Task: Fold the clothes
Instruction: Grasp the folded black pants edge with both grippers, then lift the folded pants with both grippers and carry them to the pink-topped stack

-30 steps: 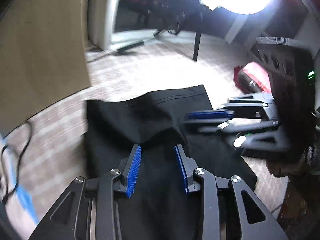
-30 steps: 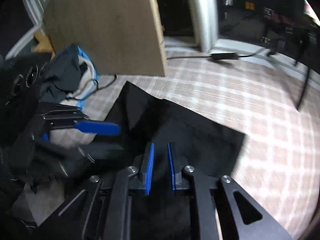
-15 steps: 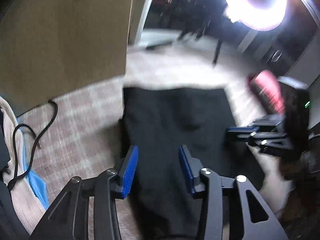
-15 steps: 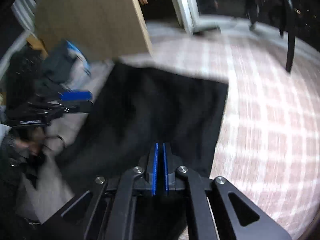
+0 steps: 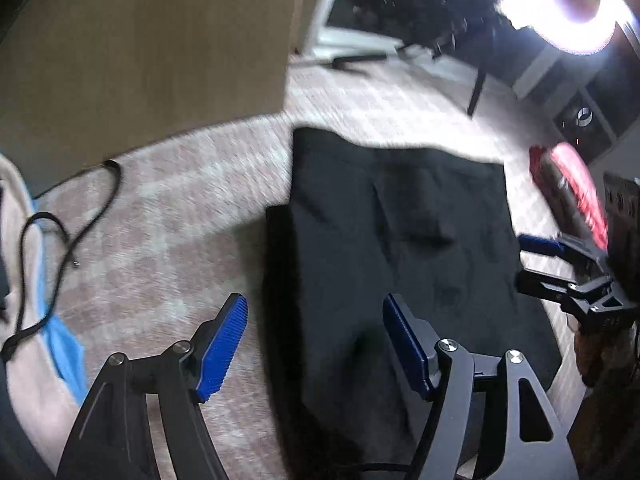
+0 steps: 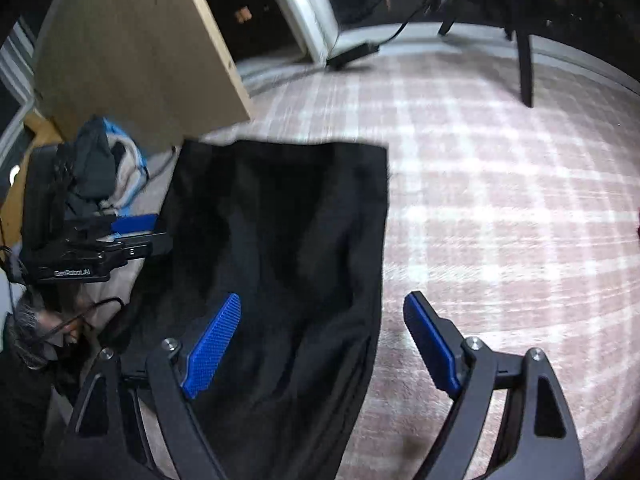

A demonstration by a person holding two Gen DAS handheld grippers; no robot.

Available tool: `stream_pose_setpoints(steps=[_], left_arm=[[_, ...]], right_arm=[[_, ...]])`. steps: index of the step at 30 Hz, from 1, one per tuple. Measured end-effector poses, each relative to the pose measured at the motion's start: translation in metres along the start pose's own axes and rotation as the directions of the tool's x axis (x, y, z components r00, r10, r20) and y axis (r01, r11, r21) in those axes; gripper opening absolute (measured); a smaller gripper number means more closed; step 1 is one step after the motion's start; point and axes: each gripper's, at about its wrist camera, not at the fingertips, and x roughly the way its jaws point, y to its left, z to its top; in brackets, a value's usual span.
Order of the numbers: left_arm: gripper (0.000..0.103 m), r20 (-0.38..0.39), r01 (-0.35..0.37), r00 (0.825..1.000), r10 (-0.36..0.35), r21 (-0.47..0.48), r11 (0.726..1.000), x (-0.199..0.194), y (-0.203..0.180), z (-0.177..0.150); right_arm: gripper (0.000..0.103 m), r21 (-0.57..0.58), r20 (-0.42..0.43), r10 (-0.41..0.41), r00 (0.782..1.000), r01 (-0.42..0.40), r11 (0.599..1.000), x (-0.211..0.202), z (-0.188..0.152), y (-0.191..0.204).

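Observation:
A black garment (image 5: 400,248) lies folded flat on the checked carpet (image 6: 500,208). My left gripper (image 5: 315,308) hovers over its left edge. Its jaws are opening, and the blue pads (image 5: 224,344) press on nothing; the cloth's edge lies below the gap. In the right wrist view the same garment (image 6: 280,232) fills the middle. There my right gripper (image 6: 323,304) straddles the cloth's right edge, its jaws opening wide and not touching the fabric. Each gripper shows in the other's view: the right gripper (image 5: 540,268) at the far right, the left gripper (image 6: 136,236) at the left.
A wooden panel (image 5: 140,48) stands at the back left, with a pile of clothes (image 6: 104,168) and a black cable (image 5: 60,232) beside it. A red object (image 5: 572,184) lies right of the garment. A dark furniture leg (image 6: 524,64) and a power adapter (image 6: 352,54) sit farther back.
Both grippers have spread their jaws; the right was fully shut half a second ago. The raised fold of black cloth now lies flat on the carpet, and both hands drew back toward the garment's near side.

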Motion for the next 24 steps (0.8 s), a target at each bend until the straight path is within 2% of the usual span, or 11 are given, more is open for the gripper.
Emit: stream_pose_setpoints(steps=[4,6,8,9,10,11,13,18,19,21,24], left_arm=[[0.066,0.016,-0.042,0.999,0.041,0.049,0.998,0.002,-0.009,-0.004],[0.055,0.022,-0.035,0.999,0.034,0.075,0.997,0.002,-0.012,-0.005],[0.037,0.020,-0.009,1.000,0.008,0.068,0.998,0.001,-0.009,-0.004],[0.032,0.019,0.005,1.000,-0.006,0.063,0.998,0.001,-0.007,-0.004],[0.023,0.020,0.017,1.000,-0.019,0.057,0.998,0.001,-0.005,-0.003],[0.010,0.016,0.034,0.999,-0.035,0.052,0.998,0.002,-0.002,-0.003],[0.006,0.023,0.083,0.996,-0.084,0.035,0.996,0.003,0.003,-0.004],[0.005,0.058,0.158,0.986,-0.157,-0.017,0.987,-0.006,0.009,-0.007],[0.005,0.073,0.170,0.983,-0.168,-0.018,0.985,-0.012,0.008,-0.009],[0.005,0.106,0.200,0.975,-0.198,-0.010,0.980,-0.032,0.001,-0.013],[0.005,0.156,0.203,0.965,-0.211,0.066,0.977,-0.067,-0.026,-0.022]], right_arm=[[0.084,-0.083,0.028,-0.066,0.997,0.068,0.994,0.010,-0.008,0.011],[0.083,-0.129,0.032,-0.079,0.996,0.083,0.988,0.012,-0.011,0.018],[0.071,-0.158,0.035,-0.072,0.997,0.076,0.985,0.011,-0.011,0.022],[0.046,-0.160,0.038,-0.069,0.997,0.074,0.984,0.012,-0.011,0.024],[0.023,-0.149,0.036,-0.061,0.997,0.066,0.987,0.010,-0.009,0.022],[0.021,-0.118,0.024,-0.025,0.999,0.027,0.993,0.010,-0.006,0.017],[0.013,-0.080,0.015,0.020,1.000,-0.019,0.997,0.015,-0.002,0.014],[0.009,-0.044,0.021,0.055,0.998,-0.054,0.998,0.009,0.003,0.018],[0.009,-0.031,0.047,0.061,0.997,-0.060,0.998,-0.001,0.002,0.019],[0.009,-0.019,0.087,0.077,0.993,-0.076,0.997,-0.021,0.000,0.024],[0.009,-0.061,0.153,0.063,0.986,-0.055,0.997,-0.063,-0.008,0.042]])
